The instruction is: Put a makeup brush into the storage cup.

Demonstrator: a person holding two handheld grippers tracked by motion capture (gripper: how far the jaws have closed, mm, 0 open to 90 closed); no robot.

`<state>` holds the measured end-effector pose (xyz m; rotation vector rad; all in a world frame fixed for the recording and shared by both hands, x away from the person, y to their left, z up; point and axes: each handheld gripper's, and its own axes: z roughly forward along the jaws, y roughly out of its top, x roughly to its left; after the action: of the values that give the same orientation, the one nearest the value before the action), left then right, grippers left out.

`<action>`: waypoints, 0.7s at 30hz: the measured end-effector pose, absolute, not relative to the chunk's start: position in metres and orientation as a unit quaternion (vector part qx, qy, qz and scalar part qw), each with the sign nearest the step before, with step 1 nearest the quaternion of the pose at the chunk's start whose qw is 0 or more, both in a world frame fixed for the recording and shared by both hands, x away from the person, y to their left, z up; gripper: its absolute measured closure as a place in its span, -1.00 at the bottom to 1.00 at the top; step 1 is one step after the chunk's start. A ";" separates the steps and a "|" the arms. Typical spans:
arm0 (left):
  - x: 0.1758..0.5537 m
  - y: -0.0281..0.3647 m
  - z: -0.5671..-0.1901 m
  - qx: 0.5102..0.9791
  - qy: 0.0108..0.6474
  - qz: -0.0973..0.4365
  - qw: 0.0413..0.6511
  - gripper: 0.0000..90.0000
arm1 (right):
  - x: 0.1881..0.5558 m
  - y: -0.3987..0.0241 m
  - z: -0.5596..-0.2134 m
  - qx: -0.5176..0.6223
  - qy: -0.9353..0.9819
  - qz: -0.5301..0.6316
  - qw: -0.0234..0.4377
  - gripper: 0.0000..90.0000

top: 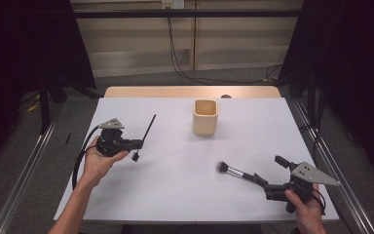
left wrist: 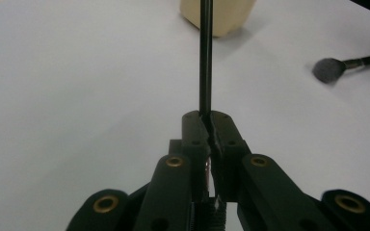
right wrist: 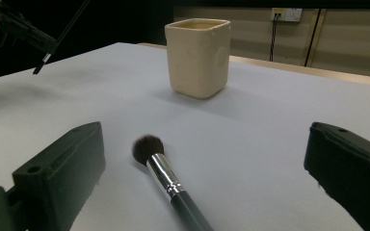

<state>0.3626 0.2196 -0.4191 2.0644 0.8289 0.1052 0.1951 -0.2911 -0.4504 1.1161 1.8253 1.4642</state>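
R gripper [top: 268,176] sits nearest, bottom right of the table [top: 175,195], jaws spread wide w/ nothing gripped. Makeup brush [right wrist: 166,178] lies flat on the table btwn those jaws, handle toward the gripper, dark bristle head pointing away toward the cup; pads not touching it. L gripper [top: 137,144] is farther up on the left side, held in the person's L hand [top: 97,163], jaws clamped tight on a thin black stick [left wrist: 205,57] that pokes out past the tips & slants up off the table. Beige cup [top: 205,117] stands upright beyond, near the far middle, well apart from both grippers.
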 end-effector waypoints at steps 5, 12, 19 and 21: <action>0.354 0.223 -0.420 0.822 0.338 0.052 0.456 0.91 | 0.195 -0.292 -0.450 0.412 0.679 0.543 0.273 -0.99; 0.342 0.222 -0.417 0.814 0.327 0.052 0.476 0.91 | 0.196 -0.291 -0.451 0.413 0.677 0.545 0.274 -0.99; 0.331 0.216 -0.415 0.811 0.307 0.046 0.497 0.91 | 0.195 -0.292 -0.450 0.412 0.676 0.547 0.274 -0.99; 0.329 0.214 -0.415 0.809 0.305 0.041 0.501 0.91 | 0.195 -0.292 -0.450 0.412 0.675 0.547 0.273 -0.99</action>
<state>0.3291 0.2143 -0.4150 1.9556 0.7366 0.0984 0.1946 -0.2921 -0.4502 1.1089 1.8167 1.4718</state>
